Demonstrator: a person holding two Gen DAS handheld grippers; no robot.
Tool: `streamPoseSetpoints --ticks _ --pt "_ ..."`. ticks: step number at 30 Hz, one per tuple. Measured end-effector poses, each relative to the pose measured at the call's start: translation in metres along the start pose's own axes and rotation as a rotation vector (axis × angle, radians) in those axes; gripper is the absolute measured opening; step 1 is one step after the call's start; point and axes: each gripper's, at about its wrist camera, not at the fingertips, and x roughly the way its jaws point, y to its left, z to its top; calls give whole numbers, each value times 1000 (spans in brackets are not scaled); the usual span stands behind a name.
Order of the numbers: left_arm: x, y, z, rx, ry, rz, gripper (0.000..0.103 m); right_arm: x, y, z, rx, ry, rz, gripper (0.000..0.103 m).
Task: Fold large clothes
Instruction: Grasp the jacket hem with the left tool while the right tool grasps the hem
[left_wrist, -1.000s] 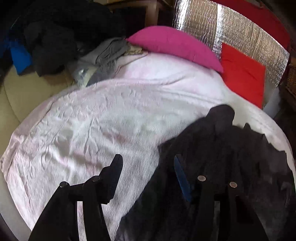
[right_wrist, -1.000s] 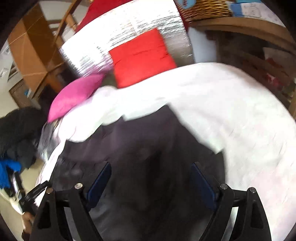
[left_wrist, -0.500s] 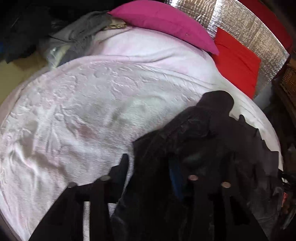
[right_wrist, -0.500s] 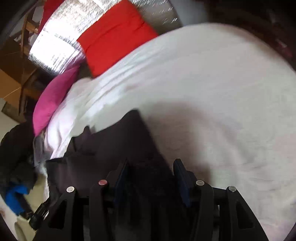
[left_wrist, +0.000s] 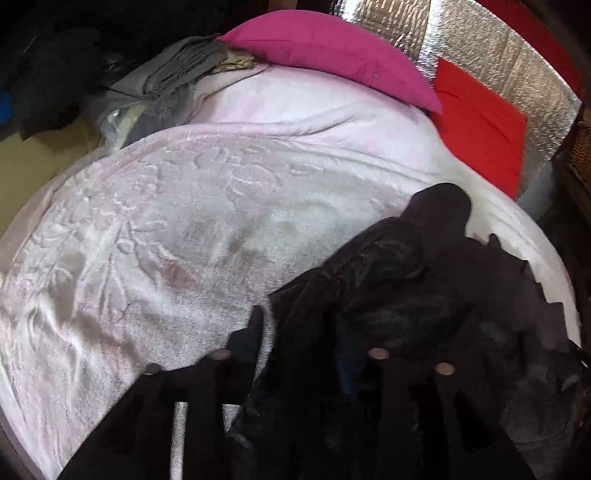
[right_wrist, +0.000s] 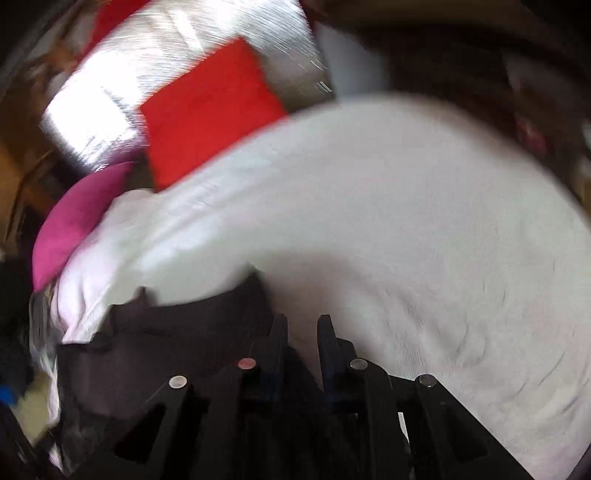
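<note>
Folding has barely begun: dark garment (left_wrist: 424, 295) lies rumpled at 5 o'clock on the bed (left_wrist: 184, 229). Left gripper (left_wrist: 303, 339) is opening slightly, cloth between its jaws; right gripper (right_wrist: 301, 328) is closing to a narrow gap at the garment's edge, grip uncertain.

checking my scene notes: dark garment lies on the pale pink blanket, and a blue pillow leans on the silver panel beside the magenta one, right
Not quite: the pillow leaning on the silver panel beside the magenta pillow is red, not blue, as the left wrist view shows. The dark garment does lie on the pale pink blanket.
</note>
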Motion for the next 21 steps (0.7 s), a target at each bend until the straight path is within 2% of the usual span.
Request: streamPoseSetpoints --ticks 2,3,5,6,9,11,13,14,15,16,17,18,20,21 --pt "-4 1 1 -7 -10 -12 45 -8 -4 3 38 -15 72 18" --pt "-4 2 1 -11 -11 -18 46 -15 -6 6 63 -24 154 19" --pt "-5 5 2 -29 -8 -41 60 -26 -10 9 94 -22 210 20" --pt "-4 7 2 -38 -4 -50 62 -27 -9 10 102 -26 213 25" --pt "0 9 2 -49 19 -80 62 -26 -11 8 123 -43 203 103" --pt "3 9 1 -46 48 -107 62 -28 -14 7 108 -44 194 103" --pt "6 9 0 -50 68 -132 61 -15 -1 10 71 4 161 103" --pt "7 8 -1 -50 71 -145 52 -7 4 9 49 30 151 102" --pt "7 7 -1 -49 77 -163 49 -3 7 7 31 48 140 96" --pt "6 6 -1 -45 75 -163 46 5 11 5 6 76 118 83" --pt "7 5 0 -42 71 -159 38 13 16 2 -22 114 108 74" --pt "7 5 0 -43 67 -165 35 17 19 -1 -47 133 107 58" --pt "3 6 2 -63 50 -190 22 15 33 -4 -121 116 70 48" --pt "1 5 4 -67 35 -204 20 10 38 -4 -141 97 60 38"
